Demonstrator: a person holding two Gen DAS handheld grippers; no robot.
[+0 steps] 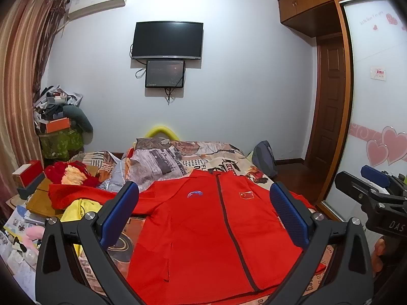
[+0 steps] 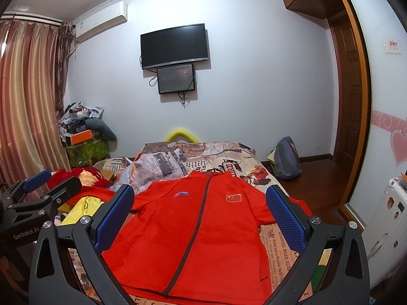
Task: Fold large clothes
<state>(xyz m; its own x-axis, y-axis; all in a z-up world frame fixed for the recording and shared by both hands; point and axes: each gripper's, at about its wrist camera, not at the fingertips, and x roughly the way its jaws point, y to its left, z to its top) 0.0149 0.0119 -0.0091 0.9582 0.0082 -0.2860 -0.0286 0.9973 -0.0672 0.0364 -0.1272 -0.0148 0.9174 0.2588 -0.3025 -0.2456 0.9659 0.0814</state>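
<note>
A red zip-up jacket (image 1: 203, 228) lies flat, front up, on the bed, with a dark zipper down the middle, a blue logo and a small flag patch on the chest. It also shows in the right wrist view (image 2: 193, 233). Its left sleeve stretches out to the left. My left gripper (image 1: 203, 203) is open and empty, held above the jacket's lower half. My right gripper (image 2: 199, 200) is open and empty, also above the jacket. The right gripper shows at the right edge of the left wrist view (image 1: 374, 193); the left gripper shows at the left edge of the right wrist view (image 2: 38, 193).
The bed (image 2: 279, 241) has a newspaper-print cover and a bunched quilt (image 1: 162, 160) at its far end. Red and yellow clothes (image 1: 73, 178) and clutter lie left. A backpack (image 2: 285, 157) sits on the floor at right, near a white suitcase (image 2: 386, 228).
</note>
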